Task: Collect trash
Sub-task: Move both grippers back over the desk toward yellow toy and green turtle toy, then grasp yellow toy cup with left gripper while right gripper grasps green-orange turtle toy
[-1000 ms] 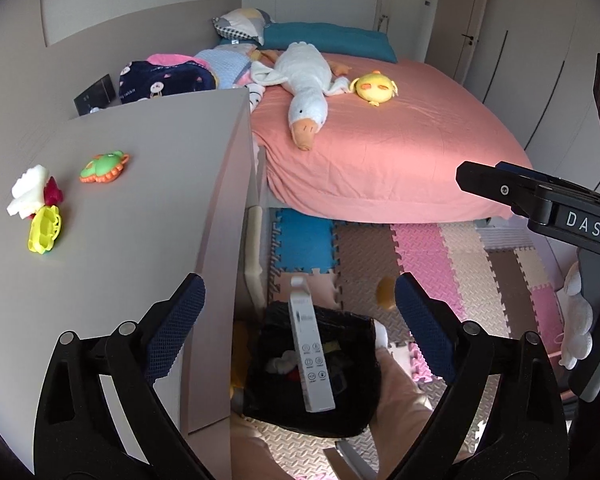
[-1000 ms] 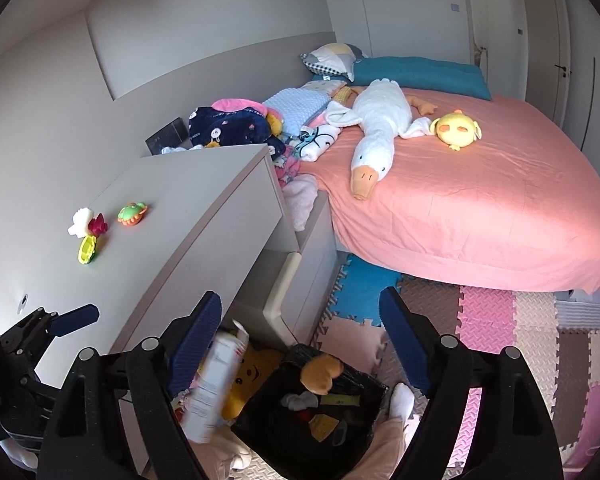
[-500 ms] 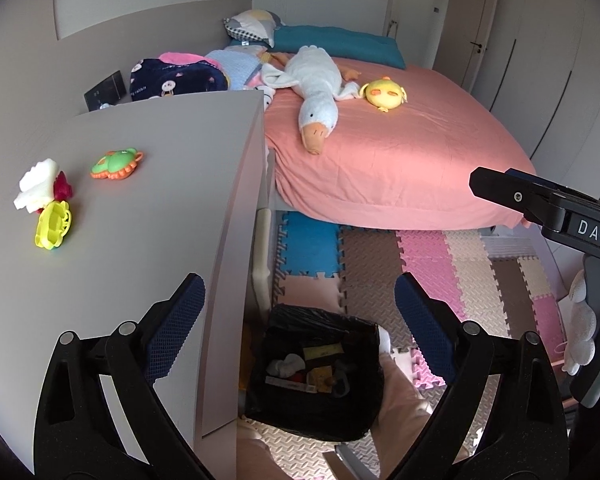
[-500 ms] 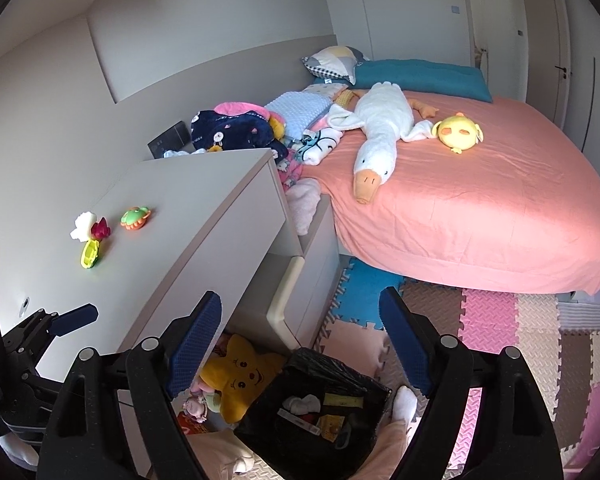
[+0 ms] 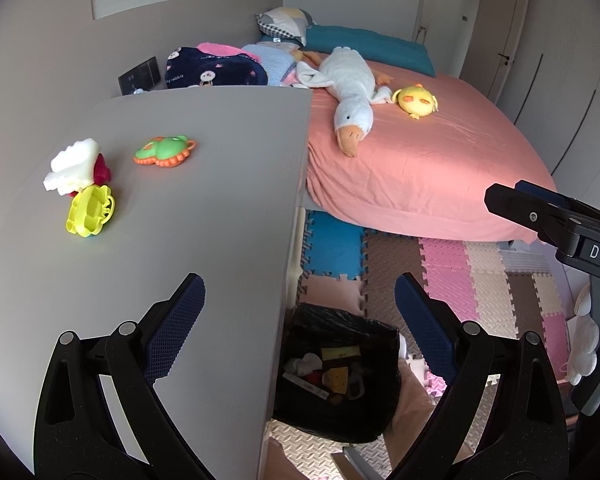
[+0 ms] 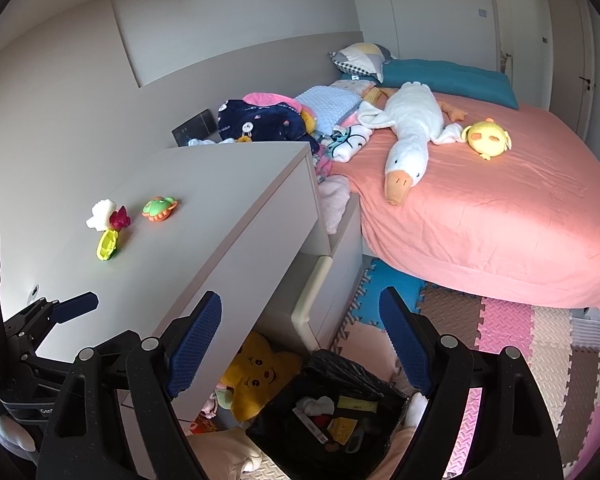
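A black-lined trash bin stands on the floor beside the grey dresser; it also shows in the right wrist view. Several bits of trash lie inside it. My left gripper is open and empty, above the dresser's edge and the bin. My right gripper is open and empty, above the bin. A white crumpled piece lies on the dresser top beside a red toy, a yellow toy and a green-orange toy.
A bed with a pink sheet holds a white goose plush and a yellow plush. Foam puzzle mats cover the floor. A yellow star plush lies by the dresser's foot. Clothes pile behind the dresser.
A white box that was falling above the bin one second ago now lies inside it. Both grippers have stayed open; the left one has shifted over the dresser.
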A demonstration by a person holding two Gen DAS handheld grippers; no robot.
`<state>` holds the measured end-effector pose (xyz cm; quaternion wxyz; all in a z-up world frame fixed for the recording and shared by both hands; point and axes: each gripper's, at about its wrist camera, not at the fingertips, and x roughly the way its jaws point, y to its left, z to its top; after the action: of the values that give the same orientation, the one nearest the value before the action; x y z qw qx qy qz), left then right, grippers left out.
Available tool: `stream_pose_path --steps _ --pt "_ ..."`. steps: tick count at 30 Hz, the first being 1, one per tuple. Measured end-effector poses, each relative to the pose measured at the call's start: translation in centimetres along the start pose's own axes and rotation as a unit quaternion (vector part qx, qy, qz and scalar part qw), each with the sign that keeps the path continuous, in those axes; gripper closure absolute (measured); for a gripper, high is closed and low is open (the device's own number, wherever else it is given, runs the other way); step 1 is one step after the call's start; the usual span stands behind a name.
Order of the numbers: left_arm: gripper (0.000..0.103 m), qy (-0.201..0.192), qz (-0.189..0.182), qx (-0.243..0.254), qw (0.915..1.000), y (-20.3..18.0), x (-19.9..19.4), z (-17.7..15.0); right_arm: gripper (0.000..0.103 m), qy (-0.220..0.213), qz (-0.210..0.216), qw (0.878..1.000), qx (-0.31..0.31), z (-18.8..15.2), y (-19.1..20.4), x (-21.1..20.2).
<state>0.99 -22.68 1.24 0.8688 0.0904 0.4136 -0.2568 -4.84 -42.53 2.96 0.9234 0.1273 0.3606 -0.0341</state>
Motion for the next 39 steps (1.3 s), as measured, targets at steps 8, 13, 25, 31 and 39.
stream_pose_path --steps 8,13,25,31,39 --pt "0.01 -0.002 0.021 -0.028 0.9994 3.5 -0.1 0.5 0.022 0.009 0.019 1.0 -0.015 1.2 2.6 2.4" --pt "0.01 -0.006 0.041 -0.049 0.9979 5.8 0.0 0.6 0.022 0.013 0.032 0.999 -0.028 1.6 4.3 3.7" --pt "0.01 -0.001 0.065 -0.101 0.9928 11.7 1.2 0.5 0.022 0.04 0.05 0.996 -0.054 2.5 8.0 7.7" --pt "0.01 -0.001 0.08 -0.116 0.99 14.4 1.8 0.9 0.022 0.051 0.055 0.995 -0.06 3.0 9.4 9.8" --pt "0.01 0.005 0.087 -0.136 0.9869 17.3 3.5 1.4 0.022 0.06 0.063 0.994 -0.067 4.1 10.9 12.1"
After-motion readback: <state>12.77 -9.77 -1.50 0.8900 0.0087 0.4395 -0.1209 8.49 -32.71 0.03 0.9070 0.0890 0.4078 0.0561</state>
